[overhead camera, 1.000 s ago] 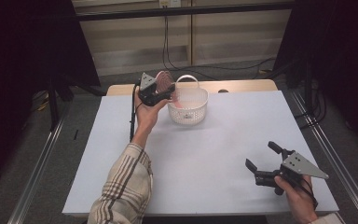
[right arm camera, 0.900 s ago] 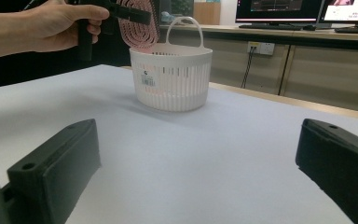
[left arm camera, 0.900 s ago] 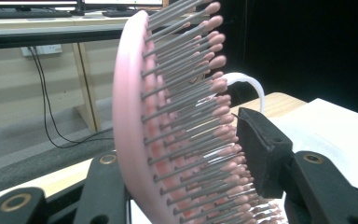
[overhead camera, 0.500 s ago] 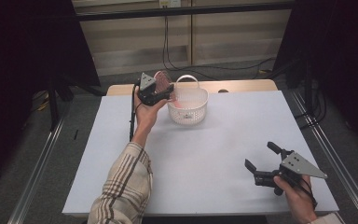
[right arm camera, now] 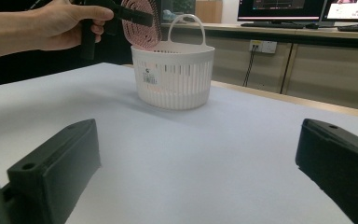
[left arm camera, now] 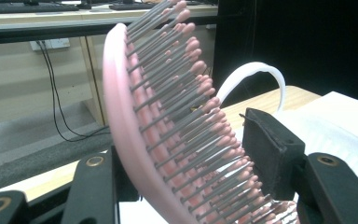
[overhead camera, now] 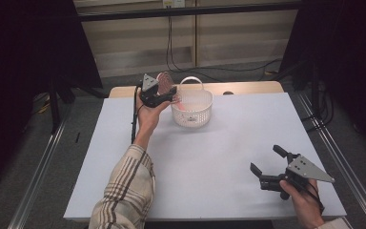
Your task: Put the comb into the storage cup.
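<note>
The left claw (overhead camera: 164, 93) stands raised just beside the white basket (overhead camera: 192, 109), a pink hairbrush (left arm camera: 168, 121) between its jaws, which have just been opening; whether the pads still press is unclear. The right claw (overhead camera: 267, 164) rests wide open, well apart, on the surface (overhead camera: 209, 157).

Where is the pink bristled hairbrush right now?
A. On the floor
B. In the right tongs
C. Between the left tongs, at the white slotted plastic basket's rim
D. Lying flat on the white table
C: the pink bristled hairbrush stands between the left tongs at the white slotted plastic basket.
</note>
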A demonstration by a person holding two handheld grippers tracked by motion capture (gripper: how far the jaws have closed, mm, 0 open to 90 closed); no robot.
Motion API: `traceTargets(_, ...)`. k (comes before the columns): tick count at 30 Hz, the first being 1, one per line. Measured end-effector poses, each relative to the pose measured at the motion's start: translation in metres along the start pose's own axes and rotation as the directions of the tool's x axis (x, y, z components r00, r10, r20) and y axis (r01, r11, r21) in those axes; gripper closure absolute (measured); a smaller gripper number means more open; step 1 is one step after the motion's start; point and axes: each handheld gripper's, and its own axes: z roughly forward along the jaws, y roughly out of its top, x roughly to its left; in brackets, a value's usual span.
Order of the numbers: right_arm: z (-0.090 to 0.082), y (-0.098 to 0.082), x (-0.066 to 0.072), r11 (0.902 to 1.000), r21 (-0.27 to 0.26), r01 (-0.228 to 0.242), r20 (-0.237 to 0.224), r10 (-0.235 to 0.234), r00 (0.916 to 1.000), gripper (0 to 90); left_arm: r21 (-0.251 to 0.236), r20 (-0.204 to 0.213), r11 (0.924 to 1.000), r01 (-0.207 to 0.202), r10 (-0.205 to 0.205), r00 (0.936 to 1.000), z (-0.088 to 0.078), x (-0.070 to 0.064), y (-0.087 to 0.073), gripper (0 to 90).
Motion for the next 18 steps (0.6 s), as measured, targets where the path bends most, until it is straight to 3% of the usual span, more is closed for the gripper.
traceTargets(3, 0.000, 0.000, 0.000, 1.0000, 0.001, 0.000, -0.001, 0.000, 1.0000, 0.0, 0.020, -0.022, 0.9996, -0.018, 0.019, 0.9996, 0.002, -0.002, 0.001, 38.3)
traceTargets(5, 0.000, 0.000, 0.000, 1.0000, 0.001, 0.004, -0.001, -0.004, 1.0000, 0.0, 0.019, -0.015, 0.9995, -0.024, 0.024, 0.9996, 0.003, -0.003, 0.001, 38.3)
traceTargets(18, 0.000, -0.001, 0.001, 1.0000, 0.003, 0.006, -0.004, -0.006, 1.0000, 0.0, 0.010, -0.018, 0.9998, 0.015, -0.014, 0.9997, 0.010, -0.002, 0.001, 29.6)
